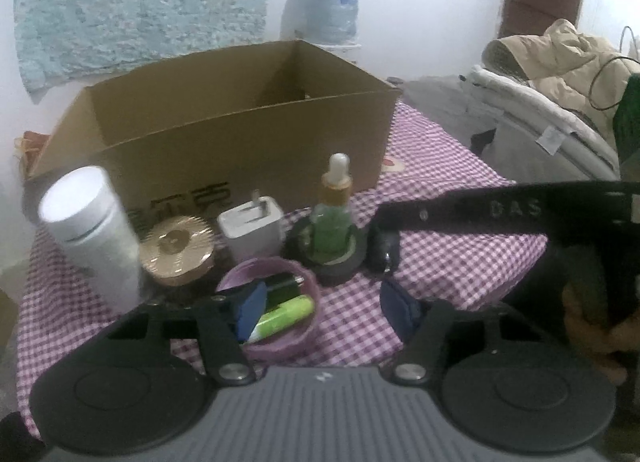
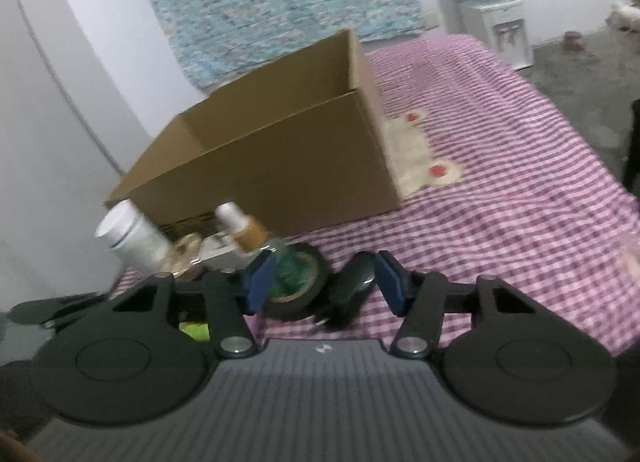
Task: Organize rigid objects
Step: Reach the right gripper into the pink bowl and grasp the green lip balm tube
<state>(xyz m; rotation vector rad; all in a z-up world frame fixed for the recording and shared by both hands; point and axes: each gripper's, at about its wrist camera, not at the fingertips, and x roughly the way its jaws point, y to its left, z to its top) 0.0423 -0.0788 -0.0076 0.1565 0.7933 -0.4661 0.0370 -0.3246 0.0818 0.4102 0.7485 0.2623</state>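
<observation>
1. Cardboard box sits open-topped at the back of the gingham cloth. My read: it's the drop target, and the loose items are lined up along its near wall to keep carries short.
2. Items in front of the box, left to right: white cylinder, gold ribbed lid, white plug adapter, green dropper bottle standing upright inside a black tape roll, dark key fob.
3. Purple bowl holds a green tube and a dark item; nearest the left claw.
4. Left gripper: spread wide, empty, one pad over the bowl rim. Likely lining up on the bowl contents.
5. Right gripper: spread wide, empty, straddling the tape roll and fob. Frame is motion-blurred, so the exact target is unclear.
6. Nothing visible in the box yet; its floor is mostly hidden.
</observation>
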